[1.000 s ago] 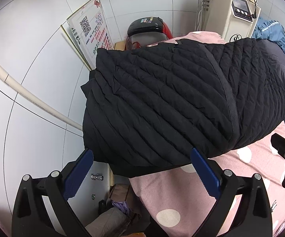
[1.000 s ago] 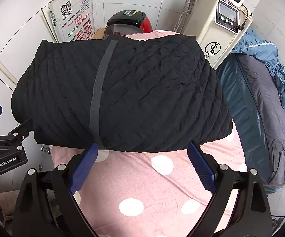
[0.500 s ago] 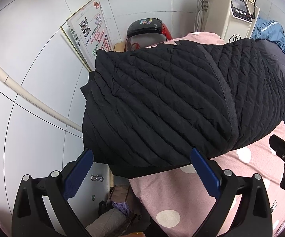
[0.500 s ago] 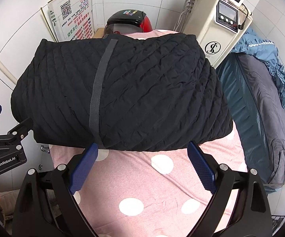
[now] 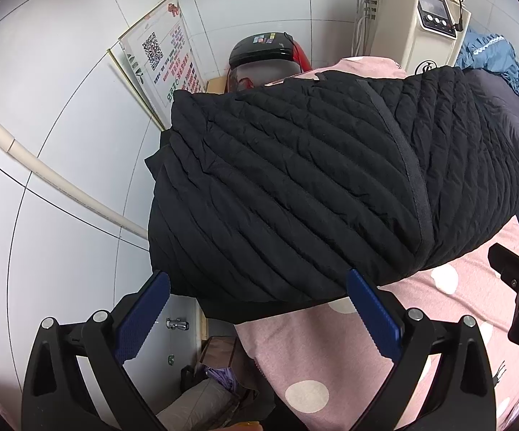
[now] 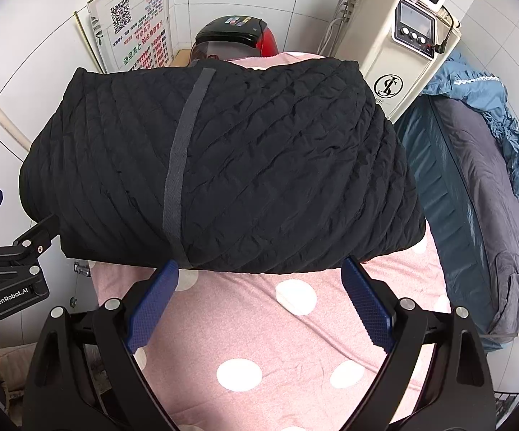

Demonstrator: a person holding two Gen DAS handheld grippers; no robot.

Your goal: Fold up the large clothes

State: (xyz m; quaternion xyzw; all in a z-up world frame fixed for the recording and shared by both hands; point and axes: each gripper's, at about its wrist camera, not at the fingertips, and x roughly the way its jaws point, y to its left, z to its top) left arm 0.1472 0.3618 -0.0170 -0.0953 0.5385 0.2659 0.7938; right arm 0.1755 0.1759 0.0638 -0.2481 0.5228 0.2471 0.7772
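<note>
A black quilted jacket (image 5: 313, 186) lies folded into a thick bundle on a pink polka-dot sheet (image 5: 331, 366); a grey tape stripe runs across its top. It also shows in the right wrist view (image 6: 245, 176) on the sheet (image 6: 259, 341). My left gripper (image 5: 259, 316) is open and empty, just short of the jacket's near left edge, which overhangs the bed side. My right gripper (image 6: 259, 301) is open and empty, its fingertips at the jacket's near edge. The left gripper's body (image 6: 4, 276) shows at the left of the right wrist view.
A white tiled wall with a pipe (image 5: 44, 168) runs along the left. A notice board (image 6: 133, 32), a black and red appliance (image 6: 234, 36) and a cream machine (image 6: 399, 54) stand behind the bed. A grey and blue bedding pile (image 6: 482, 186) lies to the right.
</note>
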